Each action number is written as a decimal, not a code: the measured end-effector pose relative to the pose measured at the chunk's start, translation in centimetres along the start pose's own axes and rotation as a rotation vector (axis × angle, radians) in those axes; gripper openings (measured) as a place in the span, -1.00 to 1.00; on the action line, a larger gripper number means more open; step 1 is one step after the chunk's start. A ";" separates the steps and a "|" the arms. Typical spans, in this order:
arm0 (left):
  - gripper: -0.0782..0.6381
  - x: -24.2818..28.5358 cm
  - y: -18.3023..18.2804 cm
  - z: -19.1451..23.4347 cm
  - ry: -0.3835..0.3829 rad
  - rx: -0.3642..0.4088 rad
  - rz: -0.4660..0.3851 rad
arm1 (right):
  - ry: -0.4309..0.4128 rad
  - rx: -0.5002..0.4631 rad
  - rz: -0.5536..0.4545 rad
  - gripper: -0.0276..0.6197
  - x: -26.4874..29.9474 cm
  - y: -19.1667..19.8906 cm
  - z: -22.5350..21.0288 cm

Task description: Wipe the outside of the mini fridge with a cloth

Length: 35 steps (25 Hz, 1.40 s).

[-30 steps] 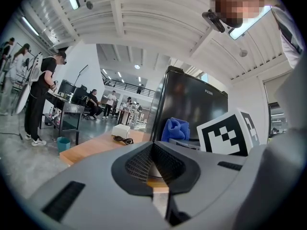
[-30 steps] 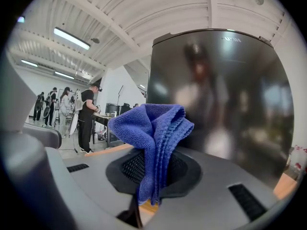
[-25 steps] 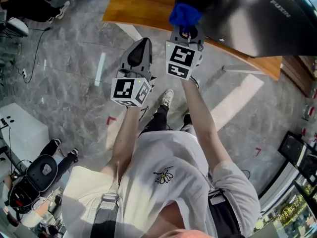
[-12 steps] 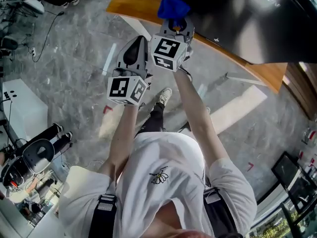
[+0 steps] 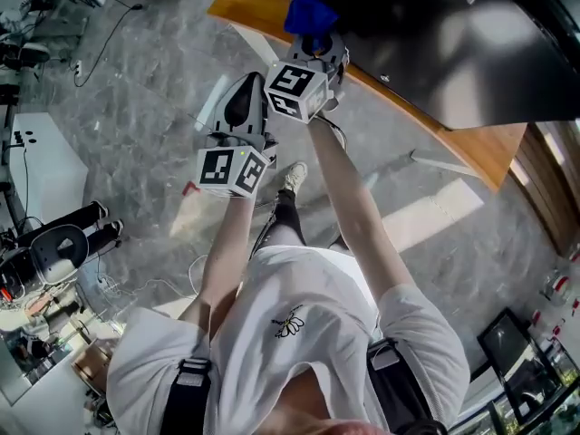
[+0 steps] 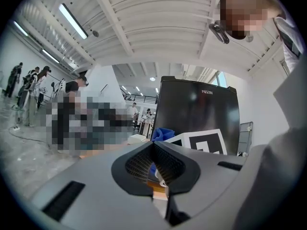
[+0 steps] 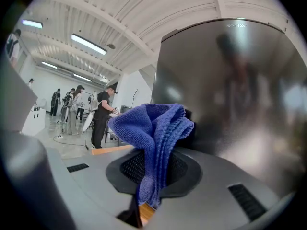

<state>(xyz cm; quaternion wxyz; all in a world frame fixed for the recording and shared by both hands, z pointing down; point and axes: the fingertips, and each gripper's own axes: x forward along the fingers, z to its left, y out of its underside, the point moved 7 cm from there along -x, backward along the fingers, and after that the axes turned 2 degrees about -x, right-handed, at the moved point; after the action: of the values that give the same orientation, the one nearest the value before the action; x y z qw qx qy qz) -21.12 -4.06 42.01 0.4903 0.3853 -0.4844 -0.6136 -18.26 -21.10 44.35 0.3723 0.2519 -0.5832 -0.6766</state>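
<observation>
R tongs (image 7: 151,172) pinch cloth (image 7: 152,122) — L tongs (image 6: 154,163) closed, prob. empty.

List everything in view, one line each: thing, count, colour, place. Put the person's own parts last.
mini fridge: one, glossy black, standing on the wooden surface, ahead of both grippers.
wooden surface: one, orange-brown, under the fridge.
cloth: one, blue, bunched, clamped in the right gripper, close to the fridge front.
floor: grey marbled stone, below the person.
bystanders: several, dark and pale clothes, far left background of the right gripper view.
ceiling lights: a few, white strips, overhead.
left gripper: one, grey, jaws together, nothing held, beside the right one.
right gripper: one, grey, shut on the cloth.
T-shirt: one, white, on the person.
</observation>
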 end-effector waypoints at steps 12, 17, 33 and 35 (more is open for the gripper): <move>-0.77 -4.6 1.7 -3.4 -0.055 0.009 0.007 | 0.039 0.018 0.017 -0.70 -3.6 1.4 -2.9; -0.77 -4.9 1.3 -5.8 -0.056 0.007 0.000 | 0.057 0.017 0.020 -0.70 -5.3 1.0 -5.5; -0.77 -7.0 6.6 -18.2 -0.035 0.010 -0.002 | 0.049 -0.037 0.015 -0.70 -13.8 6.3 -16.3; -0.77 -6.8 6.6 -19.4 -0.022 0.014 -0.006 | 0.056 -0.035 0.018 -0.70 -14.7 6.8 -17.6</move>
<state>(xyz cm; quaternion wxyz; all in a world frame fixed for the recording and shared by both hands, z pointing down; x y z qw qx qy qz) 0.33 -1.95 43.87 0.4802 0.3835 -0.4929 -0.6158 5.58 -20.29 46.18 0.3991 0.2590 -0.5629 -0.6759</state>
